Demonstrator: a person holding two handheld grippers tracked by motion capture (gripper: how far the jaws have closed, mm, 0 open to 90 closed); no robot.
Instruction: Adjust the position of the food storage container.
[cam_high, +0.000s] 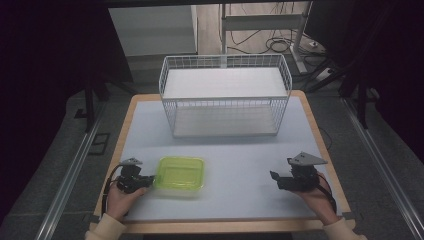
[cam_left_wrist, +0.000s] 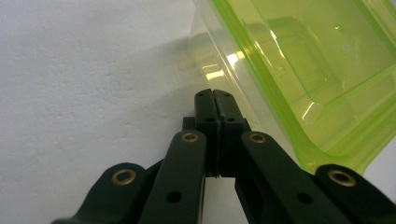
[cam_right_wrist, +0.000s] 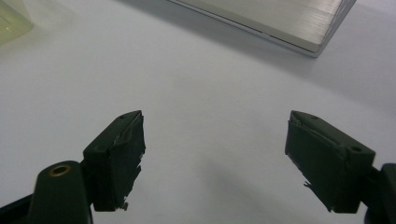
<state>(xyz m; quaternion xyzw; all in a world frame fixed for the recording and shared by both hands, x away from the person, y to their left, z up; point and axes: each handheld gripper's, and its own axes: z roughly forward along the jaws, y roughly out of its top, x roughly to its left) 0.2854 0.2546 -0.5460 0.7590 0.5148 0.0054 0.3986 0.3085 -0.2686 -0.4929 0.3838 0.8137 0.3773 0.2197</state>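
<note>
A translucent lime-green plastic container (cam_high: 180, 173) lies on the white table near its front left. My left gripper (cam_high: 146, 181) sits low at the container's left side. In the left gripper view the two black jaws are pressed together with nothing between them, and the left gripper (cam_left_wrist: 215, 94) has its tips right beside the clear wall of the container (cam_left_wrist: 322, 65); I cannot tell whether they touch it. My right gripper (cam_high: 278, 179) rests at the front right, far from the container. The right gripper (cam_right_wrist: 215, 128) stands open over bare table.
A white wire basket (cam_high: 225, 99) with a flat shelf stands at the back middle of the table; its base edge (cam_right_wrist: 280, 23) lies ahead of the right gripper. A hand and a pale sleeve hold each gripper at the front edge. The white tabletop (cam_high: 240, 200) has wooden borders.
</note>
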